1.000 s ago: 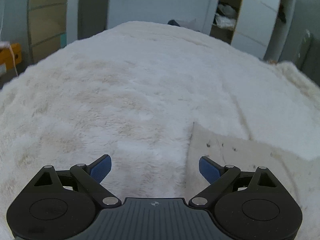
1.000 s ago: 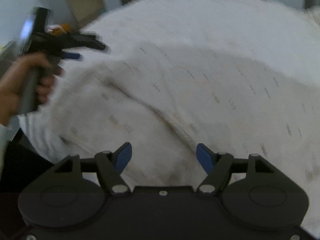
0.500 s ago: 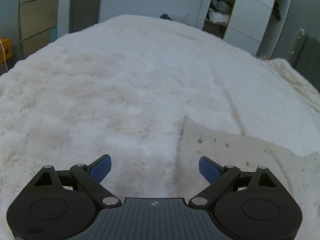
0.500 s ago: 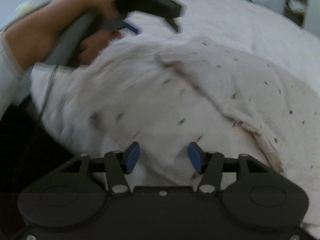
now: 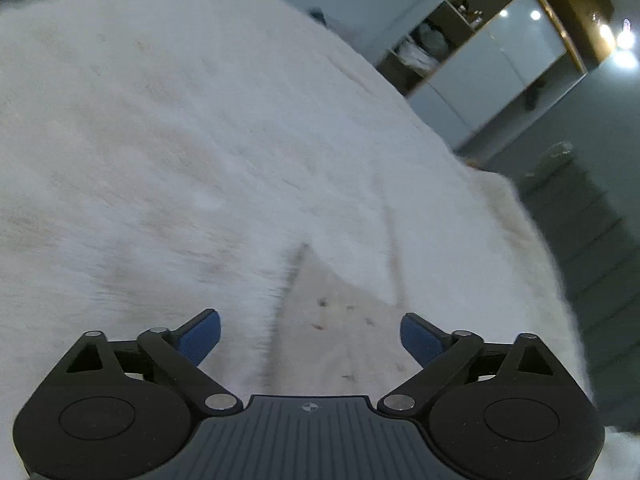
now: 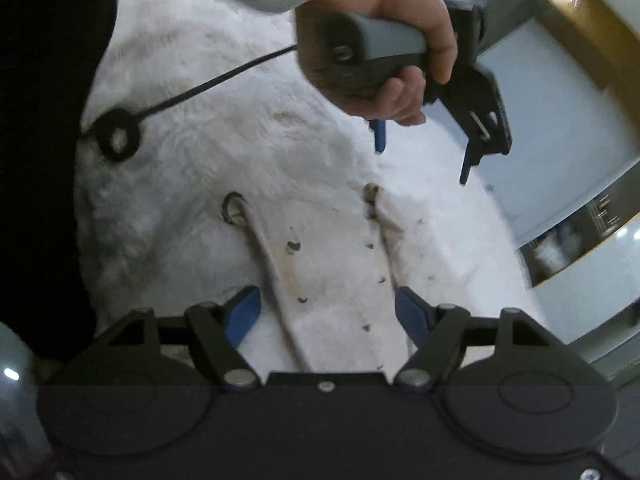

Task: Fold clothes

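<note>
A cream garment [image 6: 332, 264] with small dark specks lies flat on a white fluffy blanket [image 6: 180, 160]. It shows as a narrow strip with two seamed edges. My right gripper [image 6: 328, 308] hovers over its near end. The jaws are opening, and the cloth lies below and between the blue pads [image 6: 242, 312] without being pressed. A hand holds my left gripper [image 6: 422, 156] open above the strip's far end. In the left wrist view the garment [image 5: 340, 320] reaches in between the fingers of the open left gripper [image 5: 310, 336], which hold nothing.
A black cable with a ring-shaped loop [image 6: 116, 136] lies on the blanket at the left. The blanket's edge [image 5: 540, 260] drops off to the right toward a dark floor. Open shelves and pale wardrobe doors [image 5: 460, 52] stand beyond the bed.
The right gripper swung round and down over the garment, its jaws narrowing and then widening. The left view rolled and moved, so the garment's corner now sits between its fingers.
</note>
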The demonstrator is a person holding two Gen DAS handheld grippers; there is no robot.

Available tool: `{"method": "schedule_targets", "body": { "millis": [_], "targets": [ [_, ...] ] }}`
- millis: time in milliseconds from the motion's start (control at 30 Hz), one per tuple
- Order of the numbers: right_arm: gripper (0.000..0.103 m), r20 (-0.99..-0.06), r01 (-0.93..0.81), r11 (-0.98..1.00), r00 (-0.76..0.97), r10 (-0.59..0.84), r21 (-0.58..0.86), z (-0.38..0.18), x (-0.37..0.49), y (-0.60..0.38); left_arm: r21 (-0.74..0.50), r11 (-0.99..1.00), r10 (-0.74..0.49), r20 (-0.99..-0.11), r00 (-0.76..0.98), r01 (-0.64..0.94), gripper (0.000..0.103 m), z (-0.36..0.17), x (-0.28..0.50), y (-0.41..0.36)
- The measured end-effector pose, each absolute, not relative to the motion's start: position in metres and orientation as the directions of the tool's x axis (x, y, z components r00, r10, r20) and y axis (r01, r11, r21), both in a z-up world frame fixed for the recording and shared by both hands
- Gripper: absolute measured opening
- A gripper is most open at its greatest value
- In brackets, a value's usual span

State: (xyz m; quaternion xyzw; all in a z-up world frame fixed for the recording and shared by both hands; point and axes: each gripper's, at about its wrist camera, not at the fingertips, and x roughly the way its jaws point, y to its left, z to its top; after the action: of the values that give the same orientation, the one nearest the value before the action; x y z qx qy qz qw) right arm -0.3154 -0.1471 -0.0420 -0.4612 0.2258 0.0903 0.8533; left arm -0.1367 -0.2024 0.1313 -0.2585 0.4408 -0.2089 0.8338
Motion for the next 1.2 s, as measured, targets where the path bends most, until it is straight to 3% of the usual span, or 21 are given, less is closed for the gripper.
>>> {"method": "schedule_targets", "body": {
  "millis": [133,200,433,533,600,667,700,733,800,933,1200],
  "targets": [
    [0.076,-0.381,-0.274,0.518,0.918,-0.110,-0.810,-0.057,-0.318,-0.139,-0.703,0.688,-0.712,-0.607,0.354,0.179,0.089,0.104,-0.104,-0.198],
    [0.081,-0.341,-0.242,0.504,0.933,-0.112,-0.829,-0.060,-0.319,-0.137,-0.743,0.650,-0.747,-0.584,0.317,0.162,0.081,0.091,-0.094,-0.192],
    [0.086,-0.286,-0.184,0.531,0.951,-0.116,-0.827,-0.060,-0.302,-0.131,-0.850,0.503,-0.859,-0.472,0.198,0.159,0.068,0.065,-0.072,-0.210],
    [0.088,-0.273,-0.171,0.532,0.955,-0.118,-0.829,-0.061,-0.298,-0.132,-0.847,0.501,-0.865,-0.482,0.142,0.176,0.049,0.055,-0.069,-0.229],
    [0.088,-0.268,-0.174,0.526,0.957,-0.108,-0.832,-0.060,-0.296,-0.135,-0.836,0.514,-0.858,-0.501,0.114,0.190,0.024,0.049,-0.069,-0.238],
    [0.085,-0.270,-0.179,0.530,0.958,-0.100,-0.829,-0.061,-0.298,-0.140,-0.830,0.529,-0.848,-0.516,0.119,0.176,0.015,0.045,-0.069,-0.237],
    [0.073,-0.268,-0.173,0.538,0.958,-0.104,-0.825,-0.058,-0.296,-0.143,-0.833,0.527,-0.850,-0.512,0.125,0.170,0.009,0.045,-0.069,-0.236],
    [0.041,-0.267,-0.167,0.546,0.958,-0.108,-0.821,-0.055,-0.294,-0.145,-0.837,0.518,-0.855,-0.501,0.132,0.178,0.007,0.048,-0.071,-0.235],
    [0.002,-0.279,-0.160,0.592,0.953,-0.116,-0.790,-0.044,-0.291,-0.157,-0.838,0.505,-0.862,-0.479,0.163,0.208,0.005,0.061,-0.078,-0.233],
    [0.002,-0.281,-0.127,0.687,0.953,-0.116,-0.715,-0.015,-0.298,-0.187,-0.829,0.481,-0.872,-0.420,0.252,0.285,0.005,0.105,-0.102,-0.228],
    [0.002,-0.178,-0.007,0.842,0.978,-0.106,-0.539,0.064,-0.348,-0.257,-0.724,0.597,-0.796,-0.483,0.365,0.346,0.005,0.198,-0.152,-0.278]
  ]
}}
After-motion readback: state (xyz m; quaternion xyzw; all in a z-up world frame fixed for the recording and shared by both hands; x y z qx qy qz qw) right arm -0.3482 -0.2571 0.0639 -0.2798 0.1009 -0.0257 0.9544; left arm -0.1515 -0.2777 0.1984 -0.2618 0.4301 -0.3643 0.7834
